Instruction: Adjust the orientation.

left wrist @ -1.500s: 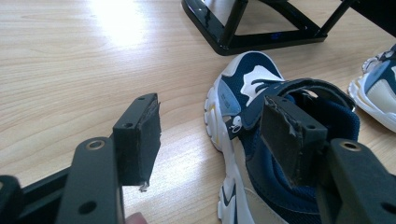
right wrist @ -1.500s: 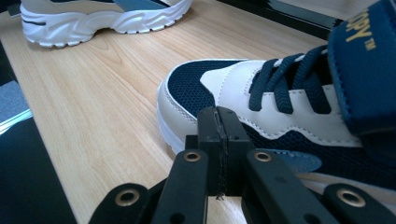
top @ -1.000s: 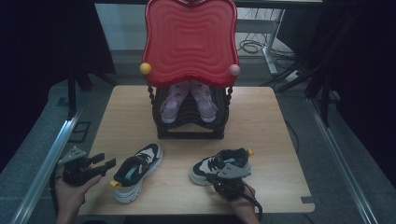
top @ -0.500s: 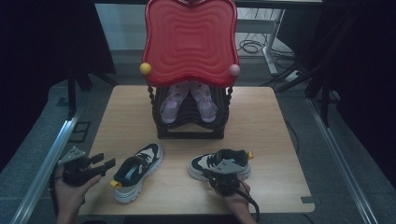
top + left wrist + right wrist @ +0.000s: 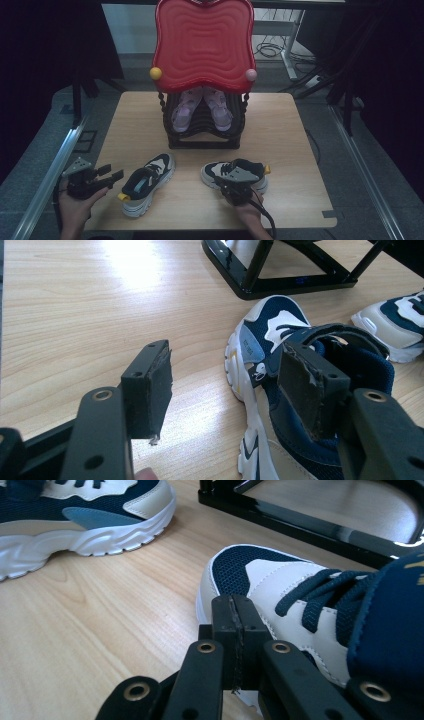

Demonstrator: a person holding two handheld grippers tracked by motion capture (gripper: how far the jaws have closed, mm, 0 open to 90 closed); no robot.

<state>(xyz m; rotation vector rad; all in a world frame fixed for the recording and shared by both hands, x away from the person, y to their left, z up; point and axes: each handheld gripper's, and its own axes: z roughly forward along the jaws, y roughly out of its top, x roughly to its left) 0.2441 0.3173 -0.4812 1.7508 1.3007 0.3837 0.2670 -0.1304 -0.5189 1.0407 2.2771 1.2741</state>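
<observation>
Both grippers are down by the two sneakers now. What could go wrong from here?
The right gripper is shut with nothing between its pads, right against the right sneaker; pushing on could shove it instead of gripping. The left gripper is open beside the left sneaker, near the table's front edge.

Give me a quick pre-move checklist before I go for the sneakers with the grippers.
1. Left gripper open: ok, jaws stand wide apart with nothing between the pads.
2. Right gripper open: not ok, jaws are shut with nothing between them, against the right sneaker.
3. Left sneaker upright on the table: ok.
4. Right sneaker upright: ok.
5. Free slot on the rack behind: cannot tell; pink shoes already sit in it.
</observation>
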